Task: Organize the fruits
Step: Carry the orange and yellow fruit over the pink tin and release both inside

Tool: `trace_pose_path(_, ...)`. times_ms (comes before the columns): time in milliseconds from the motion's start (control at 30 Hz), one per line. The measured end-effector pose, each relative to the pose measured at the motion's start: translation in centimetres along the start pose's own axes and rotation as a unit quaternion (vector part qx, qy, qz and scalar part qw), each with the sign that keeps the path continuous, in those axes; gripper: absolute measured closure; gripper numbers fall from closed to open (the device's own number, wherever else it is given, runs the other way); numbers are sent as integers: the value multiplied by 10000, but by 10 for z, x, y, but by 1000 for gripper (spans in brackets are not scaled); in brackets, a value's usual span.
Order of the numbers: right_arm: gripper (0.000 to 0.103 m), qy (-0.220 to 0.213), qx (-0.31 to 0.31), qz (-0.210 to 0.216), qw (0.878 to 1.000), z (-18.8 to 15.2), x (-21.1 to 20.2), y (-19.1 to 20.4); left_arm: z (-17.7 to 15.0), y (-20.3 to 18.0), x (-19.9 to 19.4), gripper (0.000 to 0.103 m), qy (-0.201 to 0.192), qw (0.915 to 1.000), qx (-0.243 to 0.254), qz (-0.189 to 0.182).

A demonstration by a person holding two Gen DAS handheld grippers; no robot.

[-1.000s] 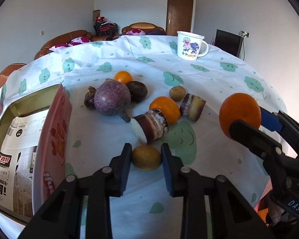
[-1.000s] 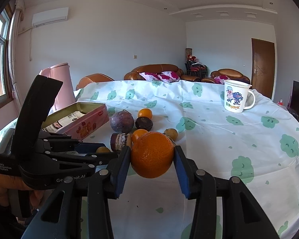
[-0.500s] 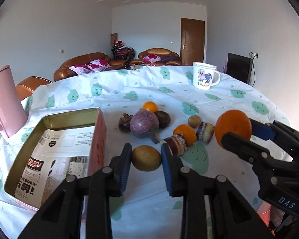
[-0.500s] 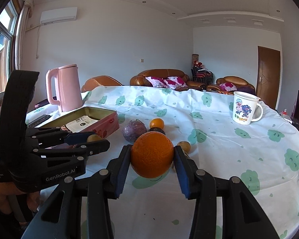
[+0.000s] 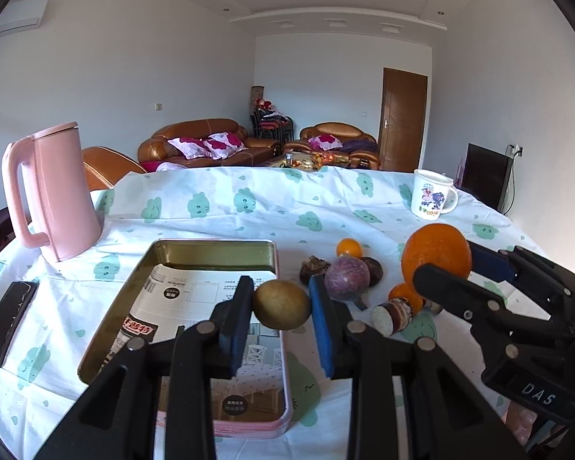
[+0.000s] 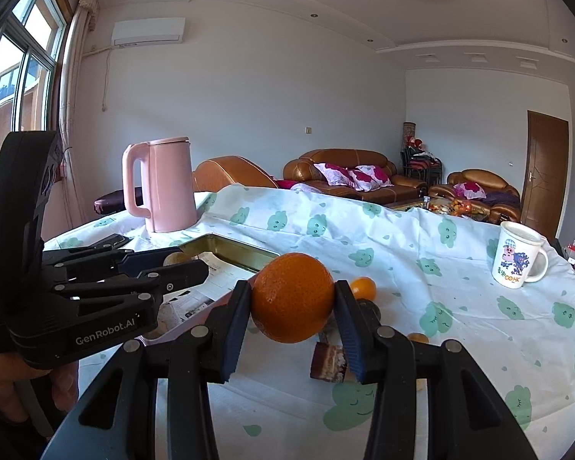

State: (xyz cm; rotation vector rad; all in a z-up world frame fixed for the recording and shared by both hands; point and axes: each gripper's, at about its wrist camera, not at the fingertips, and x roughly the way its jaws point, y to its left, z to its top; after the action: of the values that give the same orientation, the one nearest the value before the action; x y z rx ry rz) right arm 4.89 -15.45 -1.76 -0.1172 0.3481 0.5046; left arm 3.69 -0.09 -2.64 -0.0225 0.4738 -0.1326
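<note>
Left wrist view: left gripper (image 5: 281,304) clamps a brown fruit (image 5: 281,304) at frame centre, looks like right over the tin's (image 5: 211,247) right rim, tin open just below-left.

Right wrist view: right gripper (image 6: 293,303) squeezes an orange (image 6: 293,297); tin (image 6: 230,251) sits further left, so left hand's nearer.

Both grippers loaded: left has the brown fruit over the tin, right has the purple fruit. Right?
Not quite. The left gripper does hold the brown fruit over the tin, but the right gripper holds the big orange, jaws closed on it, as the right wrist view shows. The purple fruit lies on the tablecloth.
</note>
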Motion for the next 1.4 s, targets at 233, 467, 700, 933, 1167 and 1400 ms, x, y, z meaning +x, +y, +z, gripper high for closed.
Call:
trace_pose_path(233,57,27,-96,238,9997,15,21,19,0,23,-2,72,-107,9992,-187,339)
trace_pose_path(467,57,86,-230,392,9989,23,38,38,-3,45,-1,72,-101,9976,-392,568)
trace_pose_path(700,57,254,-303,555,9977,23,59,55,-5,60,2,72,-36,9969,-507,606)
trace_pose_path(933,57,459,-385,678,9959,17,76,70,-8,78,5,72,6,9951,-627,767)
trace_pose_path(1167,57,677,-491,755,9936,12,89,79,-11,88,9,72,93,9942,-699,818)
trace_pose_path(1400,57,1095,-551,879,9886,8,106,85,-17,93,15,72,283,9934,-669,891)
